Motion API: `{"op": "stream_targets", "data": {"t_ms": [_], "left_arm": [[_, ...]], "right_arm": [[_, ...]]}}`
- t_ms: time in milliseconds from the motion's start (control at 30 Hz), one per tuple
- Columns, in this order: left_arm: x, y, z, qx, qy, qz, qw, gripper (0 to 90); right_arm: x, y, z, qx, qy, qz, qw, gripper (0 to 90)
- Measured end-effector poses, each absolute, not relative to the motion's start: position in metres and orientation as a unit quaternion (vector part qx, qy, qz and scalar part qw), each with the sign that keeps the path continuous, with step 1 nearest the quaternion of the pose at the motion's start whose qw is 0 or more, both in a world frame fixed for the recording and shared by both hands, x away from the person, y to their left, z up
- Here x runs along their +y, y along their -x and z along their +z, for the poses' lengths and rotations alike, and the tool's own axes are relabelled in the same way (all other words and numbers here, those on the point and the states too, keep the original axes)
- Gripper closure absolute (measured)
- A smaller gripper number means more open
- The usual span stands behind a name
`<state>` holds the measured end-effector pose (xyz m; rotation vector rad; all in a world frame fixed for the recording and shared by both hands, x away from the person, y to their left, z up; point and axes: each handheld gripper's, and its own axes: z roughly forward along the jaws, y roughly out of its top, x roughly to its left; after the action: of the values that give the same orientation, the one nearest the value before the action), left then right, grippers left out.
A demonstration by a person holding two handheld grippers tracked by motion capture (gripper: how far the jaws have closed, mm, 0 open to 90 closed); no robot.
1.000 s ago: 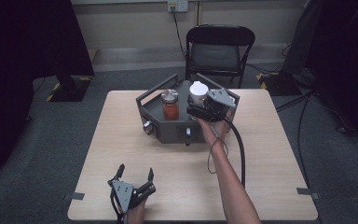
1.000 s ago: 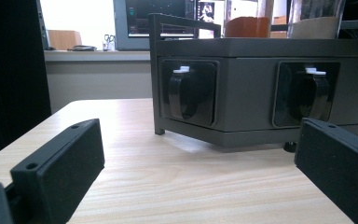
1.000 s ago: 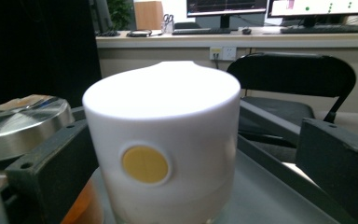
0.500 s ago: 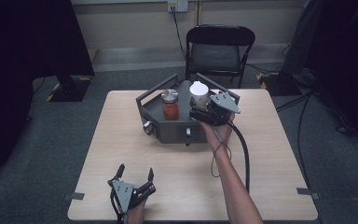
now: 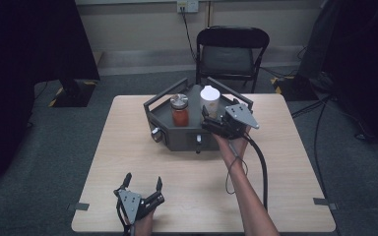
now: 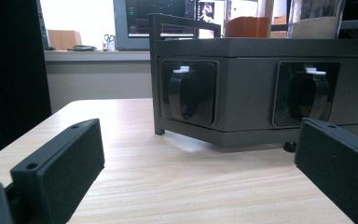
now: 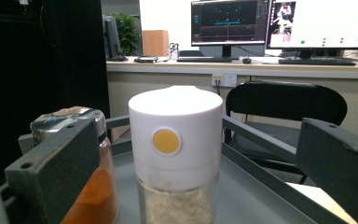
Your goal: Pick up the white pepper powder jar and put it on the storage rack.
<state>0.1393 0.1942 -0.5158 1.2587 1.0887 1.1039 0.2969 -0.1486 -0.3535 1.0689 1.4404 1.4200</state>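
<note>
A: What changed in the last second?

B: The right gripper (image 5: 211, 122) has shifted a little to the right along the front right edge of the dark grey metal tray-box (image 5: 177, 140) and now lines up squarely with the white-capped clear jar (image 7: 175, 154). Its jaws are spread wide, one on each side of the jar, and hold nothing.

A: So it's about to grab?

B: I'd judge so: the approach looks finished, and closing on the cap or body comes next. The jar stands upright near the tray-box's back right corner.

A: What's in it?

B: A pale beige powder or grain in the lower glass part; the white cap has a round yellow button. Just to its left stands a glass jar with a silver metal lid (image 5: 179, 110), holding orange-red powder.

A: And the other hand?

B: The left gripper (image 5: 142, 188) rests near the front edge of the light wooden table (image 5: 285, 162), jaws wide apart, empty, facing the tray-box's front knobs (image 6: 187, 93).
</note>
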Motion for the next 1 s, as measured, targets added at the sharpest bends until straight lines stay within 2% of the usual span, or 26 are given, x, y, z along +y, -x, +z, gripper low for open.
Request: {"op": "stream_targets", "data": {"t_ms": [300,1000], "left_arm": [[0.194,-0.139,-0.516,0.458,-0.530,0.465,0.541,0.8],[0.194,-0.139,-0.516,0.458,-0.530,0.465,0.542,0.8]], "right_arm": [[-0.158,-0.282,-0.359,0.574,-0.428,0.567,0.408,0.0],[-0.168,-0.237,-0.397,0.570,-0.413,0.574,0.418,0.0]]}}
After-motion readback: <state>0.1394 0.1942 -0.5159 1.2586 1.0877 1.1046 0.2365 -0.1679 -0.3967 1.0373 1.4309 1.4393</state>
